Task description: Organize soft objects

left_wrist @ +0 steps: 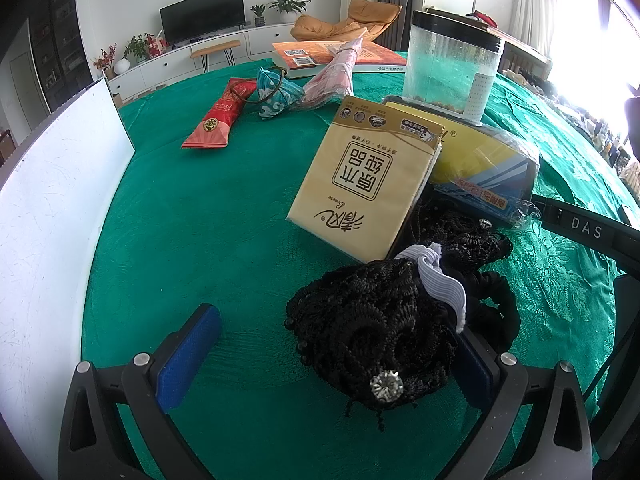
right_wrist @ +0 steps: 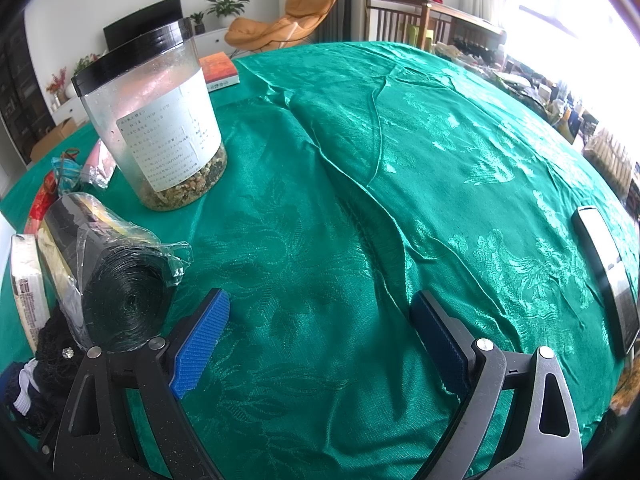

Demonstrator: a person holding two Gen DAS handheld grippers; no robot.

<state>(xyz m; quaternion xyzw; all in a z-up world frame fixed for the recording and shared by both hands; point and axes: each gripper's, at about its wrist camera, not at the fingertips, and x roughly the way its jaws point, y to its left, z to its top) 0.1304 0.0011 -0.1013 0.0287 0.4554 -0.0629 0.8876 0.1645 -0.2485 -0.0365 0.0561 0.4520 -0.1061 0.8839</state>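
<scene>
A black crocheted lace piece (left_wrist: 372, 332) with a rhinestone lies on the green tablecloth (left_wrist: 208, 220). It sits between the fingers of my left gripper (left_wrist: 332, 356), close against the right finger; the gripper is open. A white elastic band (left_wrist: 440, 280) and a black scrunchie (left_wrist: 496, 304) lie on and beside the lace. A yellow tissue pack (left_wrist: 368, 176) leans just behind it. Farther back are a red pouch (left_wrist: 220, 116), a teal sachet (left_wrist: 272, 96) and a pink packet (left_wrist: 336, 76). My right gripper (right_wrist: 320, 340) hangs open over bare cloth (right_wrist: 360, 200), holding nothing.
A clear jar (right_wrist: 152, 120) with a black lid stands at the left, with a wrapped roll of black bags (right_wrist: 116, 280) in front of it. A book (left_wrist: 320, 54) lies at the back. A white board (left_wrist: 52, 208) stands at the left edge. A dark flat device (right_wrist: 608, 272) lies at the right.
</scene>
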